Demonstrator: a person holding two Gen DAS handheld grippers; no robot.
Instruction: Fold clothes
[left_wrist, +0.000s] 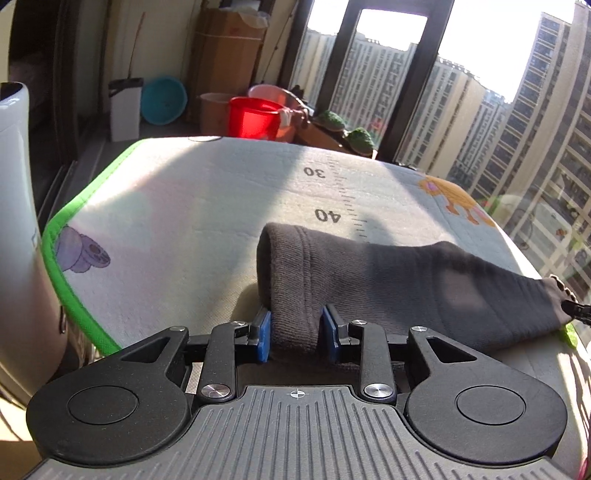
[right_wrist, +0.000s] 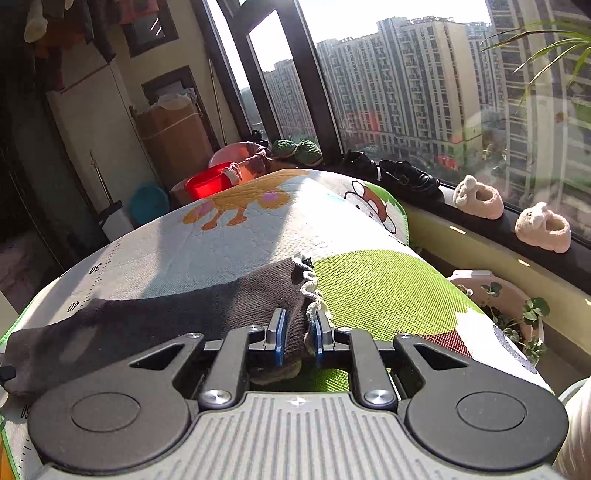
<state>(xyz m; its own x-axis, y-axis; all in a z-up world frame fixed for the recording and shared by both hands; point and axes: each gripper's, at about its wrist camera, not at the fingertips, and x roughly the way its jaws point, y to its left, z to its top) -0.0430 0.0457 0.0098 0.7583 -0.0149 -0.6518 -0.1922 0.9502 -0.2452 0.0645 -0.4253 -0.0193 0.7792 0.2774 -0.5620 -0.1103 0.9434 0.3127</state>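
A dark grey knitted garment (left_wrist: 406, 284) lies stretched across a printed play mat (left_wrist: 184, 206) with a green border and a ruler print. My left gripper (left_wrist: 296, 332) is shut on its ribbed cuff end, and the fabric bunches between the blue pads (left_wrist: 263, 332). In the right wrist view the same garment (right_wrist: 166, 325) runs off to the left over the mat (right_wrist: 369, 280). My right gripper (right_wrist: 299, 338) is shut on the other end, beside a white lace trim (right_wrist: 310, 288). The cloth between the two grippers rests on the mat with a slight sag.
Beyond the mat's far edge stand a red bucket (left_wrist: 253, 118), a teal basin (left_wrist: 163, 99) and a white bin (left_wrist: 125, 109). A tall white object (left_wrist: 18, 221) rises at the left. On the right are a window sill with slippers (right_wrist: 478, 201), black shoes (right_wrist: 406, 177) and a plant pot (right_wrist: 495, 295).
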